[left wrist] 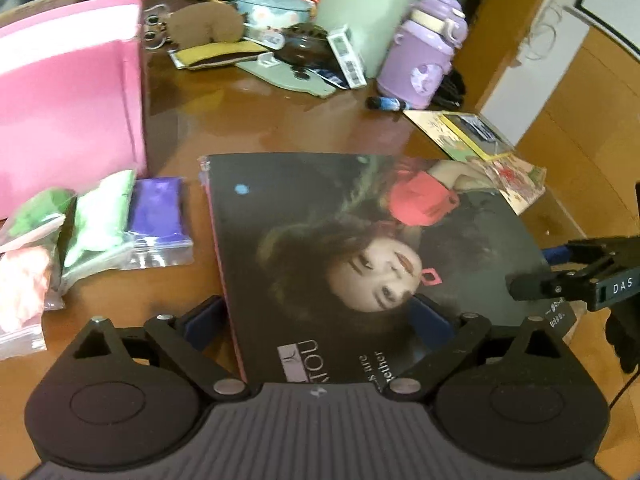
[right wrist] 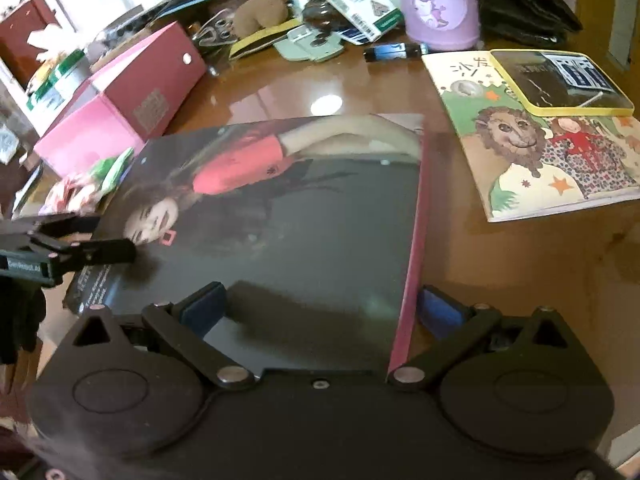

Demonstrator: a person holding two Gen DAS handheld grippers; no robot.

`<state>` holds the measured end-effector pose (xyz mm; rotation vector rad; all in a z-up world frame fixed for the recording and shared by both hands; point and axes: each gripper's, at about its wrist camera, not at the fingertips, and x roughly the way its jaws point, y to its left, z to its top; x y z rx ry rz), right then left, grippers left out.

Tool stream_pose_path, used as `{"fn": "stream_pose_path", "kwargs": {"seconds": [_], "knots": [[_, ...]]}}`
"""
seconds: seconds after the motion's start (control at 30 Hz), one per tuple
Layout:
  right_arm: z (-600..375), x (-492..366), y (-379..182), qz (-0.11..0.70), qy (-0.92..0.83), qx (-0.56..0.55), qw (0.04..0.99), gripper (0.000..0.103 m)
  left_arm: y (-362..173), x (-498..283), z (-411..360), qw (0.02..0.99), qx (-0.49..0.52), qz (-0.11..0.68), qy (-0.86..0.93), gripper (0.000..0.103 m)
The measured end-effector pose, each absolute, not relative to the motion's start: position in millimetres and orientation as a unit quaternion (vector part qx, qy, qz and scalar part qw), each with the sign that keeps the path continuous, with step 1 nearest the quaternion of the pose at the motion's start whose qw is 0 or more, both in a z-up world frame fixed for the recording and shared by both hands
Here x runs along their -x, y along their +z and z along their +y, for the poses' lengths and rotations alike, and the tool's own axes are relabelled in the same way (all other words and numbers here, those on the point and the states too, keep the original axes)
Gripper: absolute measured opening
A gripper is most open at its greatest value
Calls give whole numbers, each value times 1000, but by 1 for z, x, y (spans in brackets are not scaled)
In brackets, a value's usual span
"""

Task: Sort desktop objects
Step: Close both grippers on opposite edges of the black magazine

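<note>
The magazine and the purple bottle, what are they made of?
Magazine: probably glossy paper, since its thin flat cover reflects light with a sheen. Purple bottle: looks like smooth plastic, with its molded lid and soft matte colour, though that is a guess from its look.

My right gripper hung spread wide over the near end of the magazine, one blue pad above its dark cover, the other just past its pink spine. My left gripper reached in at the cover's left edge. The magazine lay flat on the wooden table, with the lion picture book to the right and the pink box to the left.
</note>
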<state>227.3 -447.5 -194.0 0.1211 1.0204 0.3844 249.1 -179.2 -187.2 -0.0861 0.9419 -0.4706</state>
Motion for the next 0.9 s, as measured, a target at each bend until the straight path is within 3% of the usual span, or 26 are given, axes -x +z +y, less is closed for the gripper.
{"fn": "stream_pose_path", "kwargs": {"seconds": [0.6,0.9], "knots": [[-448,-226,-158,495,133,-89,854,103,-142,-243,-198,865,-6,446,-230,98],[-438,-245,-191,513,133,-79,844,103,-177,-261,-185,861,9,453,-232,98]]}}
